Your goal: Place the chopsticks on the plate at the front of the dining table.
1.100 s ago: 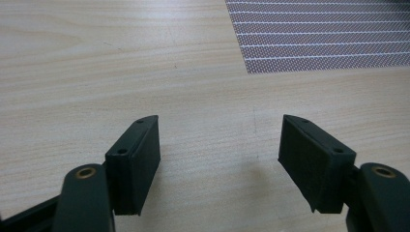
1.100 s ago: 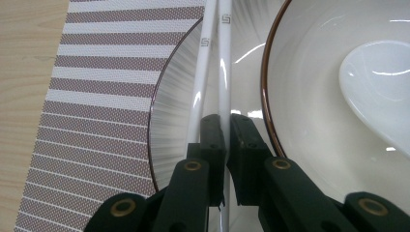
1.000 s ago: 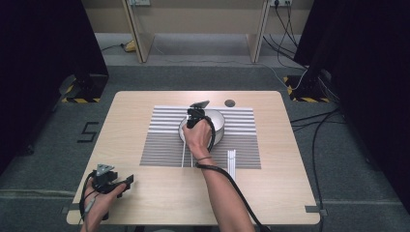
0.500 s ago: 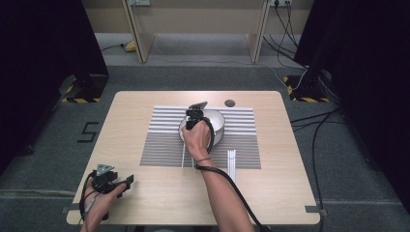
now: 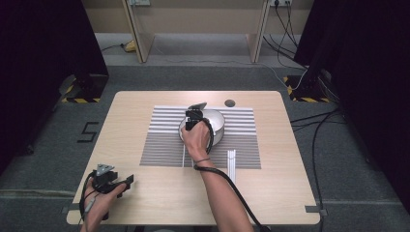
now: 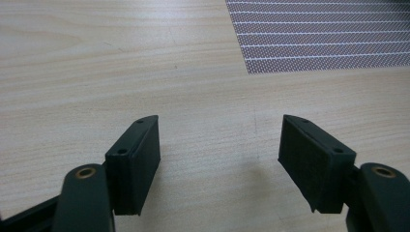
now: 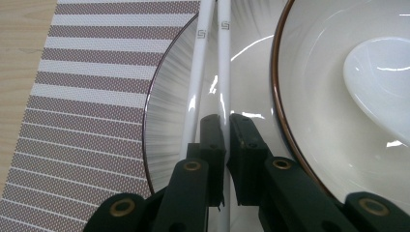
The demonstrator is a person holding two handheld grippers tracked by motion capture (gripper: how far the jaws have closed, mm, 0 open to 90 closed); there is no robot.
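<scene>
Two white chopsticks [image 7: 212,58] lie side by side across the grey-streaked rim of a plate [image 7: 167,111]. My right gripper [image 7: 226,118] is shut on the right-hand chopstick [image 7: 224,72]; the other one runs just beside its left jaw. A white bowl [image 7: 309,106] with a brown rim stands on the plate and holds a white spoon [image 7: 377,77]. In the high view the right gripper [image 5: 193,116] hangs over the left side of the bowl [image 5: 218,124] on the striped placemat [image 5: 159,145]. My left gripper [image 5: 121,182] [image 6: 220,145] rests open over bare wood at the table's near left.
A long white strip [image 5: 231,162] lies on the placemat's near right part. A small dark round spot [image 5: 230,103] sits on the table behind the mat. Cables trail from both grippers toward the table's front edge.
</scene>
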